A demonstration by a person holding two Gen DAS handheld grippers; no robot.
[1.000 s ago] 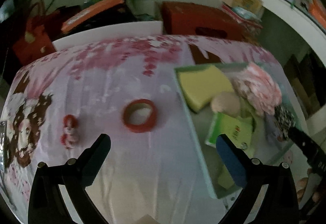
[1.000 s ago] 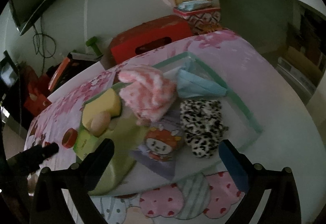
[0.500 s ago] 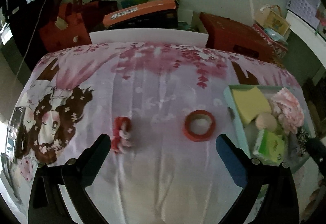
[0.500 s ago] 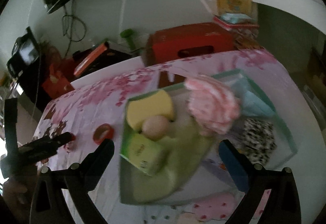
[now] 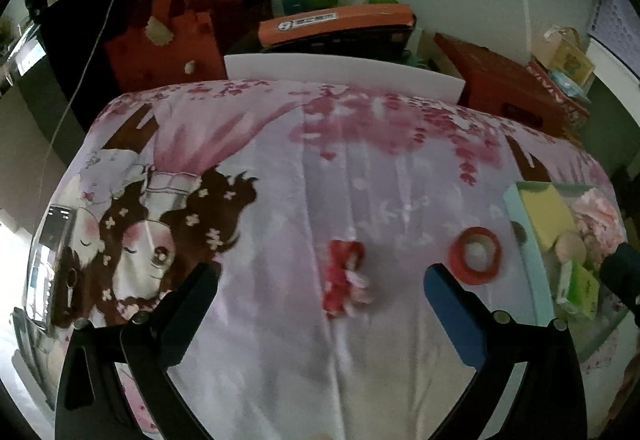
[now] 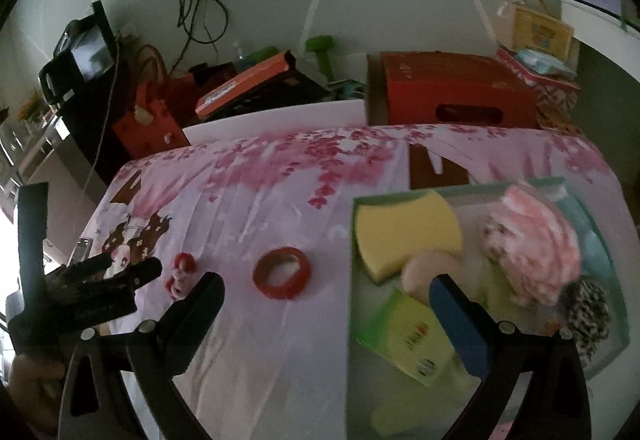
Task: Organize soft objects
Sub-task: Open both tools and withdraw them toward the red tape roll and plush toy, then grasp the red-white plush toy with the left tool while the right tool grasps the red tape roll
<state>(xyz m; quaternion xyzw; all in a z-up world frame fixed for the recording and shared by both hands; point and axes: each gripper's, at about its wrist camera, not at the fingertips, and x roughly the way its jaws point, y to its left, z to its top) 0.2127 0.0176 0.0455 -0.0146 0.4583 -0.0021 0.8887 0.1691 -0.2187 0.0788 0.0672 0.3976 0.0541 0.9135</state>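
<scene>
A small red and pink soft doll (image 5: 346, 278) lies on the flowered cloth, right ahead of my open, empty left gripper (image 5: 320, 292); it also shows in the right wrist view (image 6: 182, 274). A red tape ring (image 5: 475, 255) lies to its right (image 6: 282, 272). A pale green tray (image 6: 352, 240) at the right holds a yellow sponge (image 6: 404, 232), a beige ball (image 6: 424, 274), a green packet (image 6: 408, 332), a pink fluffy cloth (image 6: 540, 244) and a leopard-print piece (image 6: 592, 312). My right gripper (image 6: 326, 304) is open and empty above the tray's left edge.
The table's far edge meets a white board (image 5: 344, 72). Behind it stand a red bag (image 5: 168, 40), an orange box (image 5: 336, 20) and a red carton (image 6: 452, 88). A phone (image 5: 52, 264) lies at the cloth's left edge. The left gripper shows in the right wrist view (image 6: 100, 280).
Both grippers have swung to the left. The left gripper has gone from facing the tray and tape ring to facing the doll. The right gripper has moved from over the tray to its left edge.
</scene>
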